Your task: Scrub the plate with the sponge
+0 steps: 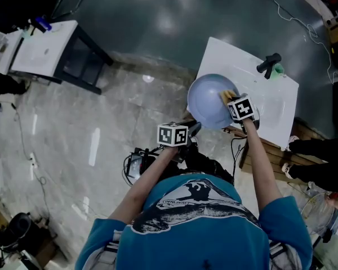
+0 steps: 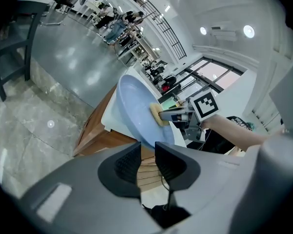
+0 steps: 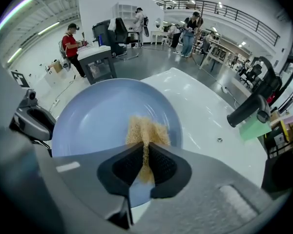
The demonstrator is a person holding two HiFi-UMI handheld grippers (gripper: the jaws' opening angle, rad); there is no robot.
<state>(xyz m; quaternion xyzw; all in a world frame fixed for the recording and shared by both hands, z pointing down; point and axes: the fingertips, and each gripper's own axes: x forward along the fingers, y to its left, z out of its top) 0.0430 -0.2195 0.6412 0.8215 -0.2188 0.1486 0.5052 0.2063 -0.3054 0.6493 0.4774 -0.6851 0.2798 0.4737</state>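
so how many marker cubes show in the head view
2. One cube rides on the left gripper, below-left of the blue plate; the other rides on the right gripper, over the plate's right rim. None seems hidden.

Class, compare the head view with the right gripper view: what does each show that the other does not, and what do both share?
Head view only: the person's blue T-shirt and the two black-and-white marker cubes. Right gripper view only: the right gripper with jaws closed on the tan sponge, and people standing in the hall. Both: the round pale blue plate, the sponge against it, the left gripper at its rim, the black tap.
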